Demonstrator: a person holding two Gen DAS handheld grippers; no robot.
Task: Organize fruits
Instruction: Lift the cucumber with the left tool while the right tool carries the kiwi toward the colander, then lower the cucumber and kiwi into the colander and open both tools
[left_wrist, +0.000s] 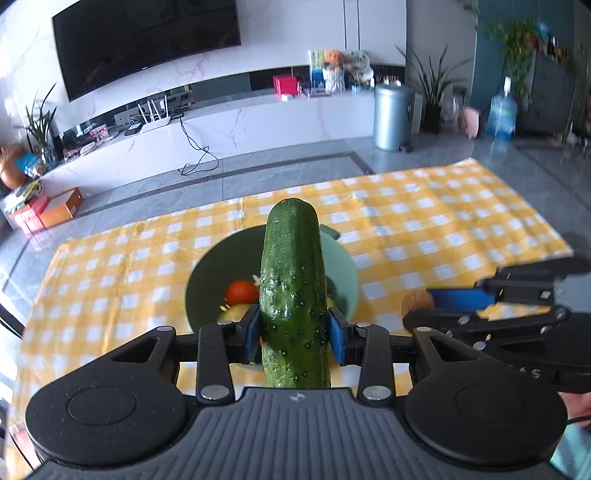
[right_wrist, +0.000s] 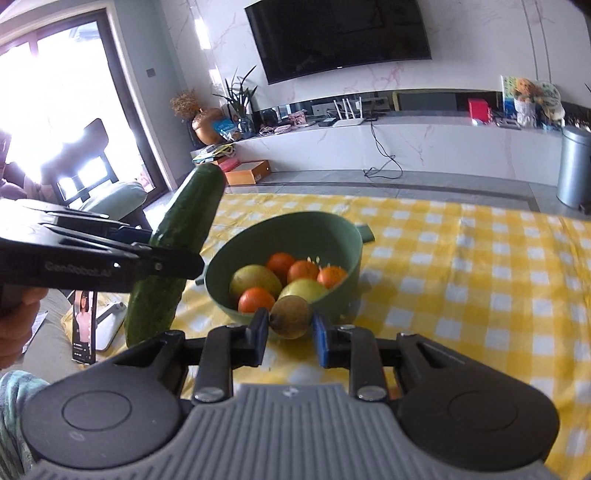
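Observation:
My left gripper (left_wrist: 293, 332) is shut on a dark green cucumber (left_wrist: 293, 291), held in the air in front of the green bowl (left_wrist: 345, 266). The right wrist view shows that cucumber (right_wrist: 177, 251) tilted, left of the bowl (right_wrist: 332, 229). The bowl holds several orange fruits (right_wrist: 303, 271) and two yellow-green mangoes (right_wrist: 255, 280). My right gripper (right_wrist: 290, 332) is shut on a brown kiwi (right_wrist: 290, 317) at the bowl's near rim. The left wrist view shows it (left_wrist: 417, 301) to the bowl's right.
The bowl stands on a yellow and white checked cloth (right_wrist: 461, 266). A dark object (right_wrist: 367, 232) lies behind the bowl. A phone on a stand (right_wrist: 86, 321) is at the cloth's left edge. A metal bin (left_wrist: 391, 116) stands on the floor beyond.

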